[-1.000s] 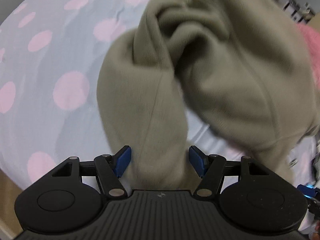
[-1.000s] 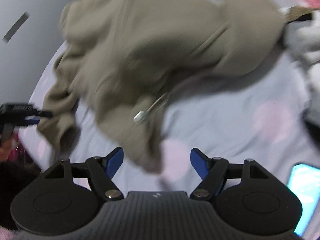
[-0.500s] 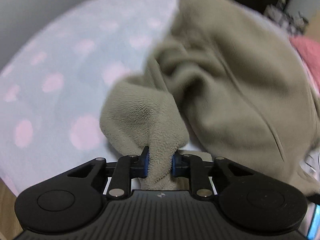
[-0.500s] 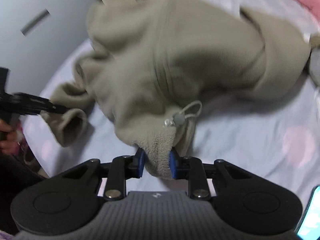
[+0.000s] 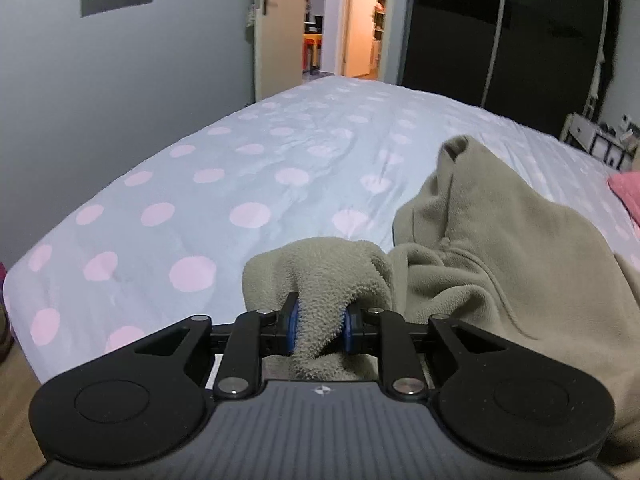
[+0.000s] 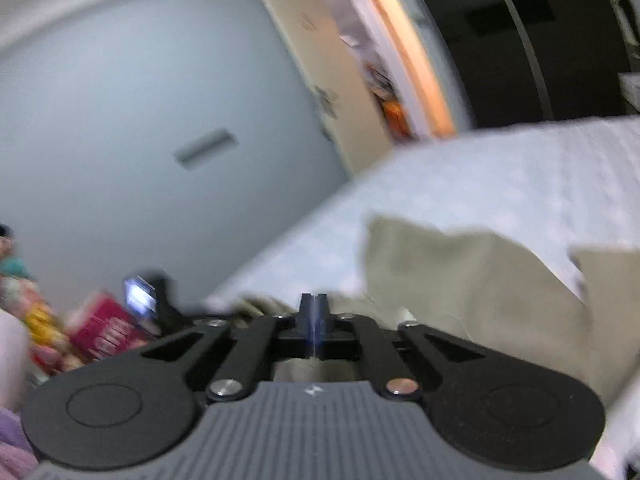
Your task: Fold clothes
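An olive-green fleece garment (image 5: 492, 248) lies bunched on the bed's near right part. My left gripper (image 5: 319, 330) is shut on a thick fold of it, likely a sleeve end, which bulges up between the blue pads. In the blurred right wrist view the same fleece (image 6: 472, 280) spreads over the bed to the right. My right gripper (image 6: 315, 312) has its jaws pressed together; fleece shows just below and beside them, but whether any cloth is pinched between them cannot be told.
The bed has a pale blue sheet with pink dots (image 5: 248, 184). A grey wall (image 5: 120, 80) and an open doorway (image 5: 340, 20) stand behind it. A pink item (image 5: 628, 192) lies at the right edge. Colourful boxes (image 6: 100, 328) sit at the left.
Both grippers closed on the fleece, then tilted up so the room's walls and door came into view. The right wrist view swung left and blurred, and its jaws now close fully.
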